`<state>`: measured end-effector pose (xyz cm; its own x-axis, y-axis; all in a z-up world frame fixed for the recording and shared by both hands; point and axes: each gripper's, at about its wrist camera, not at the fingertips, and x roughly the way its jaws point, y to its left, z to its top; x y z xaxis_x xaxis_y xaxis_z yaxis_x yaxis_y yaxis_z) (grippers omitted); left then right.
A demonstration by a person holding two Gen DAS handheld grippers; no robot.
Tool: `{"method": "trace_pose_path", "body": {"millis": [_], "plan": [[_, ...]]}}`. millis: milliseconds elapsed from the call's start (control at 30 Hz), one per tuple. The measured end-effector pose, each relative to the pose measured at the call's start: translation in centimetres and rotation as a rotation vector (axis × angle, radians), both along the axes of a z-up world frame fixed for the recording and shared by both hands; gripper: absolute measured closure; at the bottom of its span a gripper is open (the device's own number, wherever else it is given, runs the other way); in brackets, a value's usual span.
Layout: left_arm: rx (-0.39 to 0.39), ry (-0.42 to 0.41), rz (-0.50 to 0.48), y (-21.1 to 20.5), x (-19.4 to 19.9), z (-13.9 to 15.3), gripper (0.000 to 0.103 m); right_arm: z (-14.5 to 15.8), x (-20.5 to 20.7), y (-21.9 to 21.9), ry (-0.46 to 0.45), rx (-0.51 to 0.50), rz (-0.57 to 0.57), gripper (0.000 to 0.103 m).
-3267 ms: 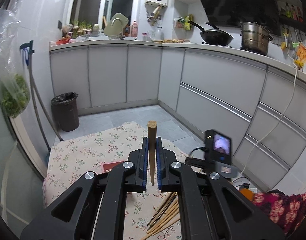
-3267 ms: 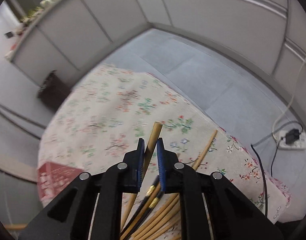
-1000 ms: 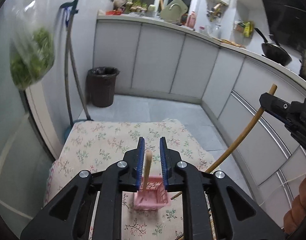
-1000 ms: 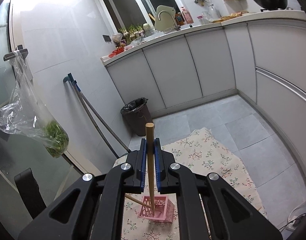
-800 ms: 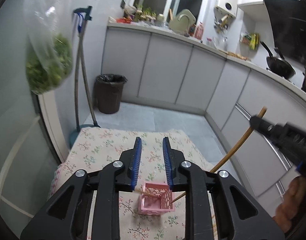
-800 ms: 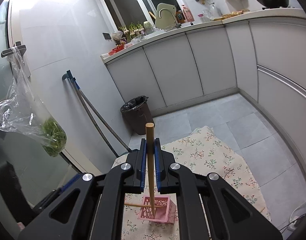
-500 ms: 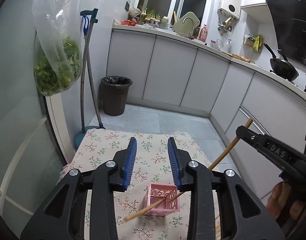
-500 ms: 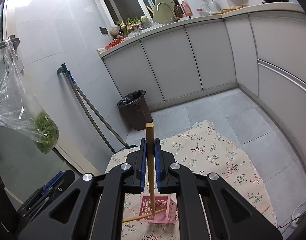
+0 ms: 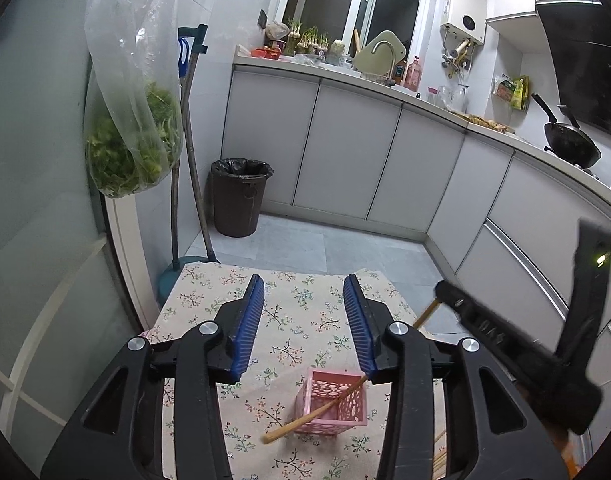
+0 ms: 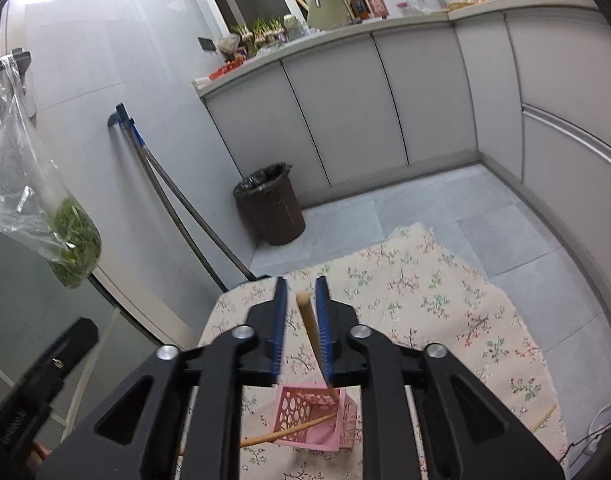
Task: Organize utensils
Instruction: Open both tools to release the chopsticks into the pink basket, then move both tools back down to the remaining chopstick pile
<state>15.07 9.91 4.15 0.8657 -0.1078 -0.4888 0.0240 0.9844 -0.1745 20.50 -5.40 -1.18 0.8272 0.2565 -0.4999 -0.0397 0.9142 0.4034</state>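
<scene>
A pink lattice basket (image 9: pixel 331 402) stands on the floral tablecloth (image 9: pixel 305 312). One wooden chopstick (image 9: pixel 305 420) leans in it, with its end sticking out to the lower left. My left gripper (image 9: pixel 302 284) hovers above and behind the basket; its jaws are opening and nothing is between them. My right gripper (image 10: pixel 301 284) is over the basket (image 10: pixel 317 420), jaws opening. A second chopstick (image 10: pixel 309 328) stands loose between them, resting against the right pad, its lower end in the basket. The right gripper (image 9: pixel 485 328) also shows at the right of the left wrist view.
Loose chopsticks (image 9: pixel 439 452) lie on the cloth near the table's right edge, and one more chopstick (image 10: pixel 545 416) is further right. A dark bin (image 9: pixel 241 200) and mop handles (image 9: pixel 185 160) stand beyond the table. A bag of greens (image 9: pixel 133 136) hangs at the left.
My left gripper has opened and let its chopstick fall into the basket, where it leans out leftwards. My right gripper has come down over the basket and its jaws have parted from their chopstick.
</scene>
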Motion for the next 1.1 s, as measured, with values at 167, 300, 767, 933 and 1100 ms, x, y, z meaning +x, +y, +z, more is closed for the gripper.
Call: {"method": "trace_pose_path", "body": {"millis": [167,300,767,933,1100], "plan": [[-0.002,-0.006,-0.016,-0.4,-0.2,0.2,0.059,0.4,-0.9,-0.6,-0.007,-0.045,-0.025,0.075],[0.011,-0.010,-0.024,-1.3,-0.4,0.1,0.050,1.0,-2.0,-1.0,-0.020,-0.079,-0.036,0.063],[0.072,-0.065,0.009,-3.4,-1.5,0.2,0.024,1.6,-5.1,-3.3,-0.043,-0.117,-0.100,0.026],[0.072,-0.078,0.017,-3.8,-1.6,0.2,0.016,1.3,-6.0,-4.3,-0.033,-0.129,-0.121,0.016],[0.077,-0.078,0.015,-4.3,-1.5,0.2,0.009,1.0,-6.5,-5.5,-0.031,-0.119,-0.138,0.007]]}}
